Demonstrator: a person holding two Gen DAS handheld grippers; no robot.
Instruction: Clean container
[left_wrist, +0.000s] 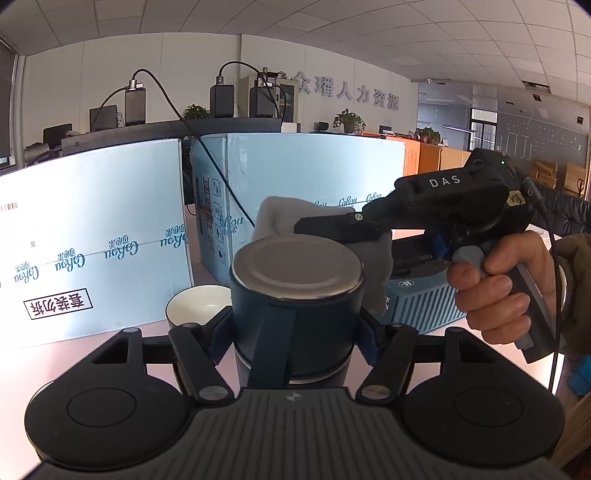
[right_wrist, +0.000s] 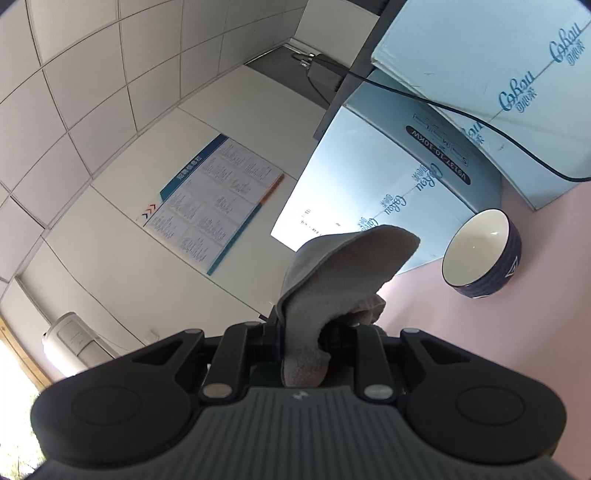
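Note:
In the left wrist view my left gripper (left_wrist: 295, 325) is shut on a dark blue cylindrical container (left_wrist: 295, 314) with a silver metal end (left_wrist: 295, 267) facing away, held above the pink table. My right gripper (left_wrist: 314, 225) comes in from the right, held by a hand, and is shut on a grey cloth (left_wrist: 280, 218) just behind and above the container's metal end. In the right wrist view my right gripper (right_wrist: 317, 332) holds the same grey cloth (right_wrist: 343, 266), which folds over the fingers and hides them. The container does not show there.
A dark blue bowl with a white inside (left_wrist: 195, 306) (right_wrist: 480, 251) stands on the pink table (right_wrist: 517, 350). Light blue cardboard boxes (left_wrist: 92, 229) (right_wrist: 424, 177) stand behind it. A blue ribbed box (left_wrist: 417, 302) sits at the right. A black cable (left_wrist: 221, 177) hangs over the boxes.

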